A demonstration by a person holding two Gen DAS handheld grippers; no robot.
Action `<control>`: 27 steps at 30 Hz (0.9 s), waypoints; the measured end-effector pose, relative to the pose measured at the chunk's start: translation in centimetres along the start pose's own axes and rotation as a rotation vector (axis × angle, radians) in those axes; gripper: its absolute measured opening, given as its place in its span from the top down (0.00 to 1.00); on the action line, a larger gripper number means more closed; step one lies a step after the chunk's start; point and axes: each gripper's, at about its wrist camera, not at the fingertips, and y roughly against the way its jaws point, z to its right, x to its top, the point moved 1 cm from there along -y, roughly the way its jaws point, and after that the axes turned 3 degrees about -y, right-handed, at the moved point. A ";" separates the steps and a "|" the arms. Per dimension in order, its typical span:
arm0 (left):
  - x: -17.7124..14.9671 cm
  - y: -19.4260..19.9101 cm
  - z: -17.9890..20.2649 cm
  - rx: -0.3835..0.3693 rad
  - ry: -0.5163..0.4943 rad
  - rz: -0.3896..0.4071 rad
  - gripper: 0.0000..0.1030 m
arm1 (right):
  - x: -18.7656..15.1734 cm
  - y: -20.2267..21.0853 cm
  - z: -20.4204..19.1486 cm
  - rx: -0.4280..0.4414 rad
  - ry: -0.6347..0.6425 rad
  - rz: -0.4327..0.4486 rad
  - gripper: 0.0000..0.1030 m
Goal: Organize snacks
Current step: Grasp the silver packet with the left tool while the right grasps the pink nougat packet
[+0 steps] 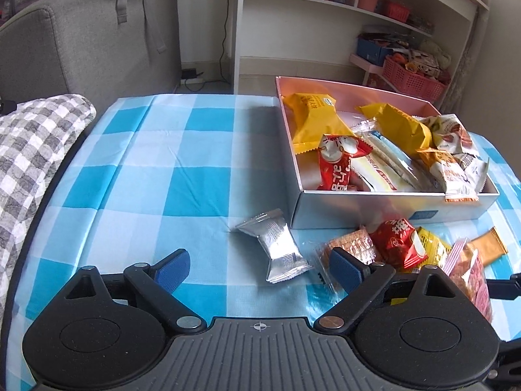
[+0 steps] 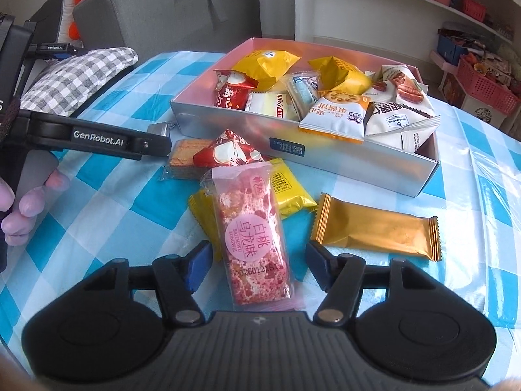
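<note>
Black grippers point(image 1: 259, 272), blue jaws, silver screws, "GenRobot.AI" lettering

Grey sofa point(image 1: 81, 42) behind a blue-checked table point(image 1: 169, 176), white shelving point(image 1: 358, 9) against a pale wall point(image 1: 205, 13), red baskets point(image 1: 412, 79) below, soft daylight

Left wrist view: the box point(image 1: 384, 208) sits on the worktop point(image 1: 156, 176) at centre right of the frame, filled with packets. A foil packet point(image 1: 275, 249) lies on the worktop just below the box's lower left corner. A cluster of loose packets point(image 1: 400, 244) lies along the box's near wall, lower right. A cushion point(image 1: 29, 150) lies at the left edge. Shelving point(image 1: 358, 16) stands behind the worktop, upper right.

Right wrist view: the long bar packet point(image 2: 252, 238) lies at lower centre, resting on other packets. A flat wrapper point(image 2: 377, 229) lies to its right, apart from it, below the box point(image 2: 325, 150).
</note>
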 end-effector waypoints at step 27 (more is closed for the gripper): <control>1.1 -1.3 -0.5 -0.030 0.120 -0.013 0.55 | 0.5 0.0 0.1 0.046 -0.067 -0.021 0.68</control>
